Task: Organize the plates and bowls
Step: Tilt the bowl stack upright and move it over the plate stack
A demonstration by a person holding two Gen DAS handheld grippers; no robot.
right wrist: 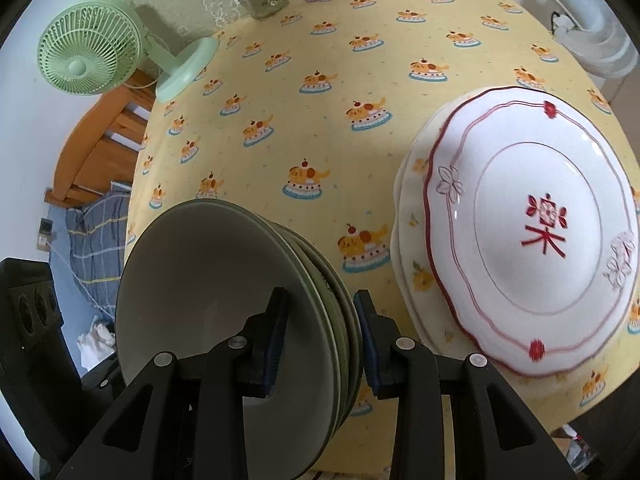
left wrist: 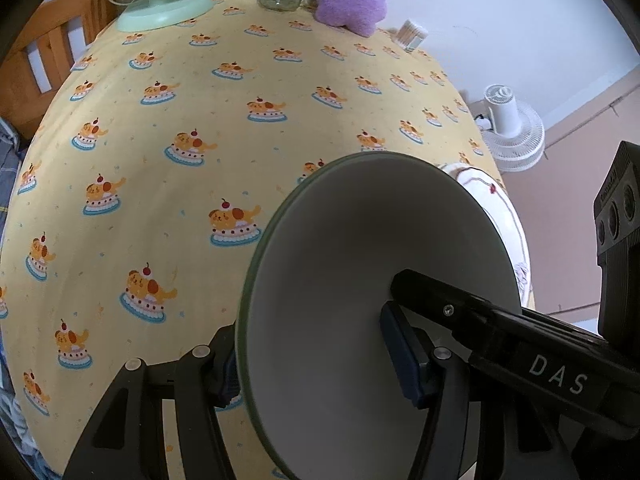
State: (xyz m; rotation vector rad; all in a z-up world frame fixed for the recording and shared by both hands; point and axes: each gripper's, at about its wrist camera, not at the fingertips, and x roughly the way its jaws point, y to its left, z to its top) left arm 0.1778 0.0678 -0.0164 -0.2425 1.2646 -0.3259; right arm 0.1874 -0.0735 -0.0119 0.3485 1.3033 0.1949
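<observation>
Grey bowls (right wrist: 224, 304), stacked, pinched at opposite rims by left gripper (left wrist: 316, 364) and right gripper (right wrist: 320, 336); uneven lift risks slipping onto plates (right wrist: 520, 232), lower right.

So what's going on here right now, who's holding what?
A person is working with two handheld grippers over a table with a yellow cake-print tablecloth. Both grippers straddle the rim of a nested stack of grey-green bowls with pale insides: the right gripper from one side, the left gripper from the opposite side. To the right of the bowls sits a stack of white scalloped plates; the top one has red trim and a red character. These plates are untouched.
</observation>
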